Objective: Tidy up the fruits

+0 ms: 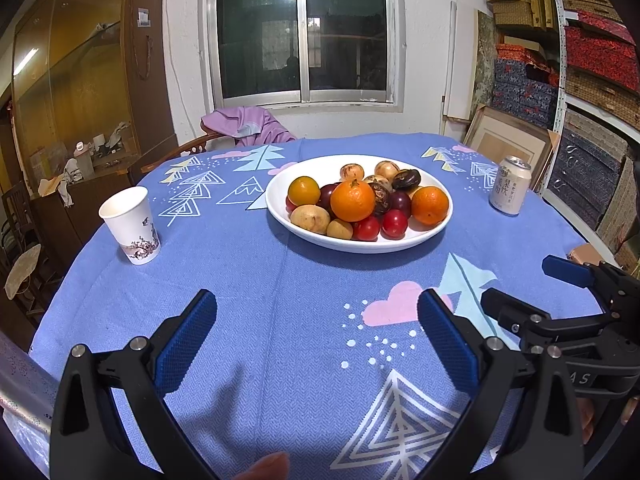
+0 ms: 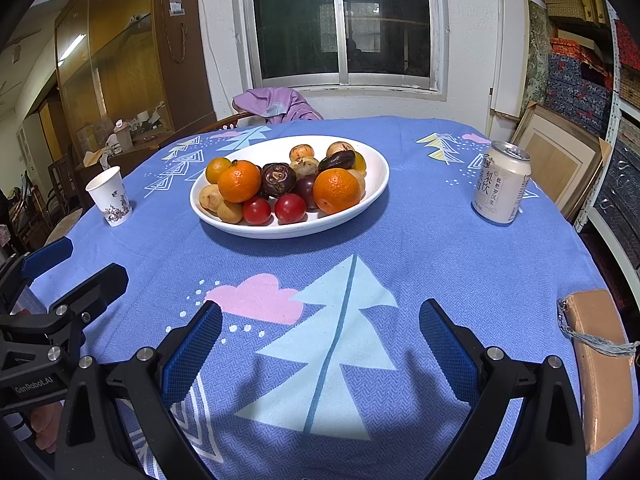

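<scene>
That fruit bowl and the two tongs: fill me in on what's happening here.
A person holds a pair of tongs in each hand over a blue tablecloth. Both the left tongs and the right tongs are open, empty and short of the white bowl. The bowl is heaped with oranges, red fruits and brown ones. A paper cup stands to its left, a drink can to its right. Nothing is grasped yet.

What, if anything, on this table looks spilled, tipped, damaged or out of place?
Nothing stands out. The fruit sits heaped inside the plate, none on the cloth. The cup and can stand upright, with no spill visible.
</scene>
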Tool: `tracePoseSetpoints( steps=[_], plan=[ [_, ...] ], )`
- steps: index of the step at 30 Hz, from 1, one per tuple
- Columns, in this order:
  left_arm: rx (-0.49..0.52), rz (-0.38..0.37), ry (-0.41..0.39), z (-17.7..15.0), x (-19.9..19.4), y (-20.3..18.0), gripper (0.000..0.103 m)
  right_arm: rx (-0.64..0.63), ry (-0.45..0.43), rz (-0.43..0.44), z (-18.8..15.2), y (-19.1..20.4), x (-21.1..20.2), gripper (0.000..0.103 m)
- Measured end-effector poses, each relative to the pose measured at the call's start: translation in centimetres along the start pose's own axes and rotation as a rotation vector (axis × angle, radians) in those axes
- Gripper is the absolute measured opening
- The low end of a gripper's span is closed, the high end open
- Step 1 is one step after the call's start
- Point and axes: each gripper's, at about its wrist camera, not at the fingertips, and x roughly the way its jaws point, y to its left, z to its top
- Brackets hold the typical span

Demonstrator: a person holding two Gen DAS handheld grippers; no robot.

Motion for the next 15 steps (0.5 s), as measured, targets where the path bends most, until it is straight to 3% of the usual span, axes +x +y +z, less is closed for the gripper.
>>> tracePoseSetpoints(
  steps=[15],
  plan=[
    [-0.003, -0.028, 0.023, -0.07, 0.2, -0.11, 0.099, 0.004, 0.002, -0.005, -0.09, -0.17, -0.02, 0.1]
  ],
)
